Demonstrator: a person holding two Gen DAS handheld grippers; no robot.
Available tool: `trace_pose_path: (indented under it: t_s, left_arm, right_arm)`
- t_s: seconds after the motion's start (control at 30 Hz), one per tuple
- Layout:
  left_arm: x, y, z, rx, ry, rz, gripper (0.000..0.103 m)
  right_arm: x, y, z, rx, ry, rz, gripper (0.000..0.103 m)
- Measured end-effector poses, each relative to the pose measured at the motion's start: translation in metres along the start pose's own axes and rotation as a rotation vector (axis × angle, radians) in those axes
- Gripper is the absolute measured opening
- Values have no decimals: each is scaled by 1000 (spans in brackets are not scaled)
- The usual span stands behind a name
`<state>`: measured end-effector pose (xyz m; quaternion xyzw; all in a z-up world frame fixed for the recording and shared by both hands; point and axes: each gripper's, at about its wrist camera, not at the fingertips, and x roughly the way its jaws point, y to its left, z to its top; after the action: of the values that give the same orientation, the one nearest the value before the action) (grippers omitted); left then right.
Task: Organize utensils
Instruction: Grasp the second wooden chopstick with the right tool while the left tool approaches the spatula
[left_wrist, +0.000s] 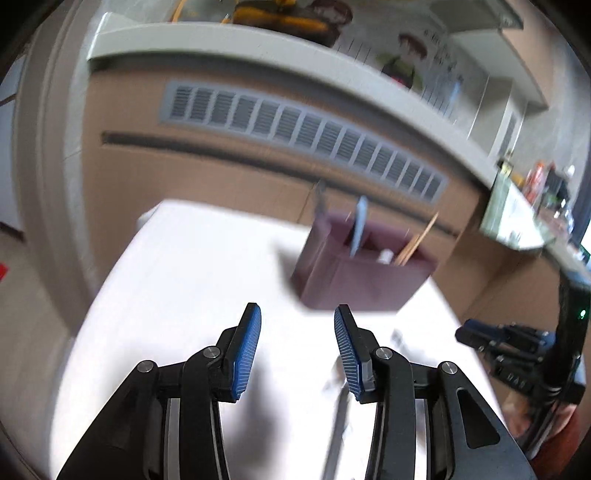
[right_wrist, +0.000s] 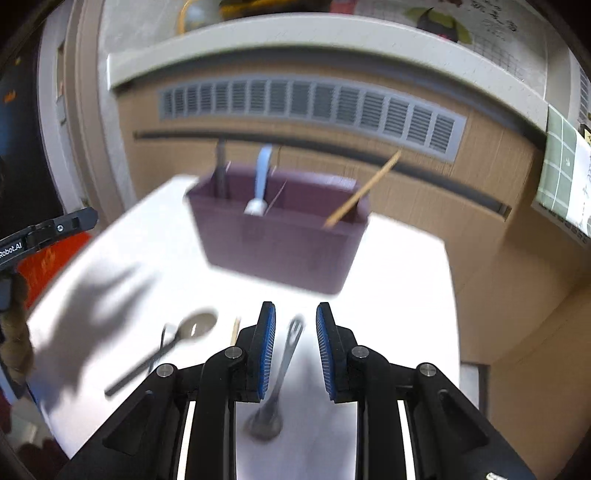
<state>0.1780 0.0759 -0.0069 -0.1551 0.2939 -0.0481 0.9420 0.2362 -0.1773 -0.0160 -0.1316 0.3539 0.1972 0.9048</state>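
Observation:
A maroon utensil holder (right_wrist: 277, 236) stands on the white table (right_wrist: 399, 266), holding a dark utensil, a light blue and white utensil (right_wrist: 260, 181) and a wooden chopstick (right_wrist: 364, 188). It also shows in the left wrist view (left_wrist: 362, 269). My right gripper (right_wrist: 295, 332) is open, above a metal spoon (right_wrist: 279, 376) lying between its fingers. Another metal spoon (right_wrist: 177, 339) and a wooden stick (right_wrist: 235, 328) lie to its left. My left gripper (left_wrist: 297, 332) is open and empty above the table.
A brown cabinet wall with a grey vent (left_wrist: 303, 133) stands behind the table. A blurred metal utensil (left_wrist: 340, 417) lies by the left gripper. The other gripper (left_wrist: 509, 343) shows at the right of the left wrist view. A counter with bottles (left_wrist: 539, 181) is at far right.

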Motion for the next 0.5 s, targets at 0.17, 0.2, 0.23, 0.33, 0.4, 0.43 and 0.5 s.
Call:
trace_pose_path:
  t_s: [0.17, 0.2, 0.23, 0.33, 0.4, 0.43, 0.5]
  left_arm:
    - [-20, 21, -35, -4, 53, 69, 42]
    - [-22, 24, -39, -14, 63, 76, 42]
    - [-23, 28, -44, -21, 79, 79, 42]
    - [-21, 26, -51, 5, 120, 37, 42]
    - [-21, 22, -55, 23, 130, 17, 42]
    - [-20, 20, -57, 28, 137, 7, 42]
    - [-17, 16, -56, 24, 149, -4, 42]
  right_arm:
    - [4, 27, -29, -38, 64, 24, 22]
    - [3, 35, -32, -61, 76, 36, 22]
    - [2, 41, -34, -79, 81, 48, 22]
    - [-1, 50, -41, -92, 83, 94, 21]
    - [-1, 49, -45, -71, 104, 133, 21]
    - [1, 47, -46, -52, 114, 150, 21]
    - [6, 44, -46, -11, 134, 187, 21]
